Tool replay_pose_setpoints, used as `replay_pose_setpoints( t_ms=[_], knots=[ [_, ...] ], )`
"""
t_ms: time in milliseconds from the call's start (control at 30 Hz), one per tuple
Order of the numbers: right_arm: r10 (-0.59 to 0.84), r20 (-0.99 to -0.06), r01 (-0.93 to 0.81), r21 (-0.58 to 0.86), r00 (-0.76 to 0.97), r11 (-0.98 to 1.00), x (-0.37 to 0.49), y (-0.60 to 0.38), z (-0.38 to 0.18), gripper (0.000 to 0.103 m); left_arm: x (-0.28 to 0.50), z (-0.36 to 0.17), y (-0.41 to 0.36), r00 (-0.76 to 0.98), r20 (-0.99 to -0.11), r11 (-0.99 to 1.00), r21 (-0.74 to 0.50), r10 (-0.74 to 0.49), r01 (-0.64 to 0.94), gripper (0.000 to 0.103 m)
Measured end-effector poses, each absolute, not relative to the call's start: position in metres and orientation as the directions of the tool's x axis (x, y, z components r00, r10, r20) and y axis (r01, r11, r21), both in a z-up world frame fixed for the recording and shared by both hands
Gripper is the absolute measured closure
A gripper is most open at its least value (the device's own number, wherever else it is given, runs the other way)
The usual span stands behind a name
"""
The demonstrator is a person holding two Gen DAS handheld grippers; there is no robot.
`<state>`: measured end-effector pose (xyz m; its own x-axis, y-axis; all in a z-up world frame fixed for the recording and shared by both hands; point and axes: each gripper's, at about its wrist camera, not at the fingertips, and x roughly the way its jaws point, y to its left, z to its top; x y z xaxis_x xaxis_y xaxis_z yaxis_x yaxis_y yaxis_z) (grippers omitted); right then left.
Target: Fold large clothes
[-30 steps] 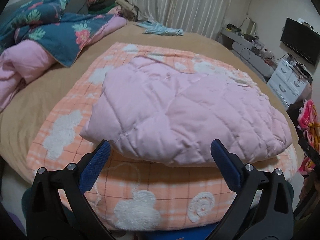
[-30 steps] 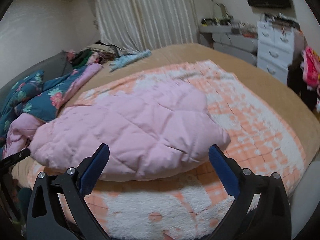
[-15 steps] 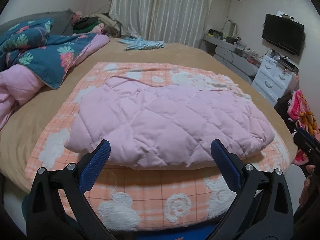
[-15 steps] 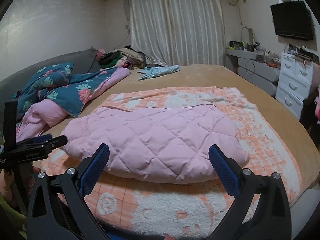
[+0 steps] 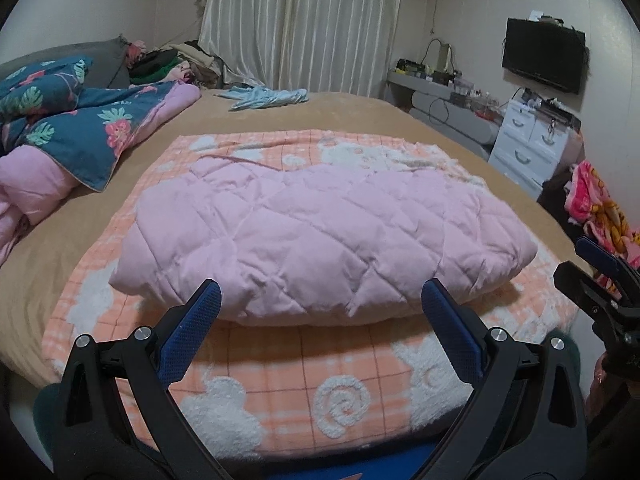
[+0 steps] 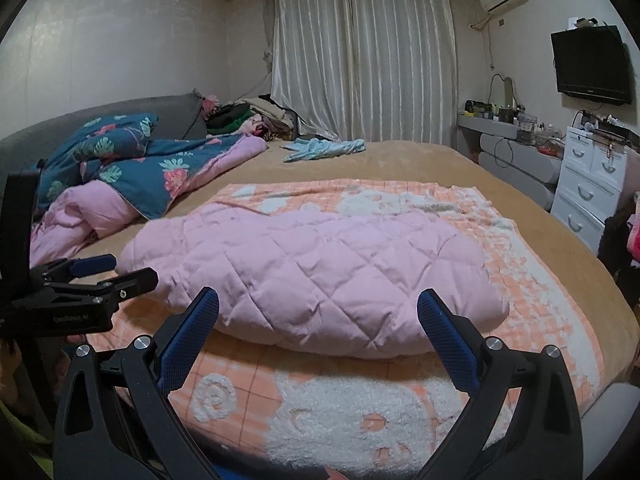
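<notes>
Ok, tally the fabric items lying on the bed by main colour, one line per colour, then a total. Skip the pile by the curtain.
Pink: 1, the quilted pink garment
Orange and white: 1, the checked blanket under it
Dark blue floral with pink lining: 1, the duvet
Light blue: 1, the small cloth at the far side
Total: 4

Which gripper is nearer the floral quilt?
Left. The left gripper hangs off the pink jacket's end toward the floral quilt; the right gripper sits beyond the opposite end.
</notes>
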<state>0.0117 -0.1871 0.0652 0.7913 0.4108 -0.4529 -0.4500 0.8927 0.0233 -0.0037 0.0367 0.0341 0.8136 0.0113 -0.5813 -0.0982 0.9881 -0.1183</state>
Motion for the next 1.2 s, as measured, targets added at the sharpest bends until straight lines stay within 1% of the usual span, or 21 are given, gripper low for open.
replay_pose_setpoints(
  t_ms=[167,333,600,1200],
  knots=[
    [0.404,-0.505,-0.450,0.033,0.763,0.892,0.016,-0.183,0.040,0.004,-0.002,0.023,0.041,0.802,-0.596,0.986,-0.123,0.019,-0.115,0.009],
    [0.412,-0.560,-0.446,0.084,0.719,0.891,0.026,-0.177,0.025,0.004,0.002,0.015,0.044,0.786,-0.617,0.984,-0.117,0.034,-0.134,0.009],
    [0.407,-0.578,-0.448,0.077,0.708,0.890,0.030,-0.176,0.021,0.004,0.002,0.014,0.046,0.783,-0.620,0.984,-0.109,0.046,-0.144,0.009],
    [0.408,-0.568,-0.455,0.065,0.715,0.888,0.028,-0.178,0.024,0.004,0.001,0.012,0.045,0.782,-0.622,0.984,-0.114,0.038,-0.139,0.009]
  ],
)
